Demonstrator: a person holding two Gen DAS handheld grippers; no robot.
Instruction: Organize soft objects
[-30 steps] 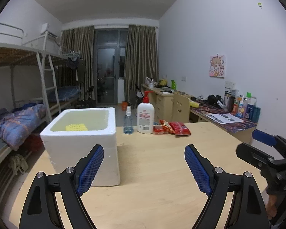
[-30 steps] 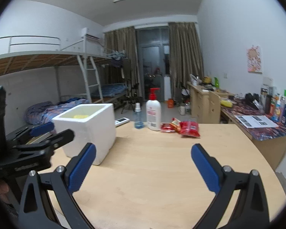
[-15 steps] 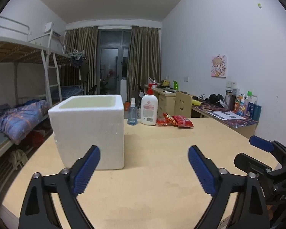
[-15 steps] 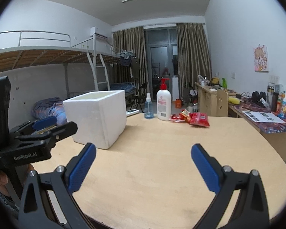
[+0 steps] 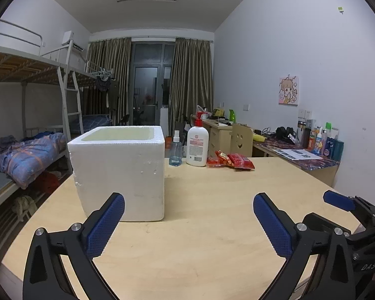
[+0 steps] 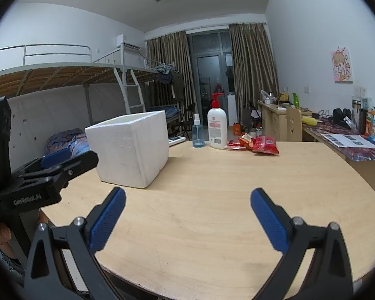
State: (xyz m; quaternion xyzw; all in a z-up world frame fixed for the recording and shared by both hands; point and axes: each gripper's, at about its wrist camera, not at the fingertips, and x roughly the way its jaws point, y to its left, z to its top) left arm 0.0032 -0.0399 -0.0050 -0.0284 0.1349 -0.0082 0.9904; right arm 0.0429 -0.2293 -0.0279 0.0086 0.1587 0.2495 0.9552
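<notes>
While both sets of tongs hang over the near edge of the wooden table (image 5: 212, 225), the left tongs (image 5: 188, 221) and the right tongs (image 6: 187, 216) each stand with blue pads spread wide and nothing between them. A white foam box (image 5: 120, 172) sits upright on the table's left part, just beyond the left tongs; its inside cannot be seen from this low angle. Farther back stand a small spray bottle (image 5: 175, 148) and a white pump bottle (image 5: 197, 145) side by side, with red snack packets (image 5: 233, 160) lying just right of them.
</notes>
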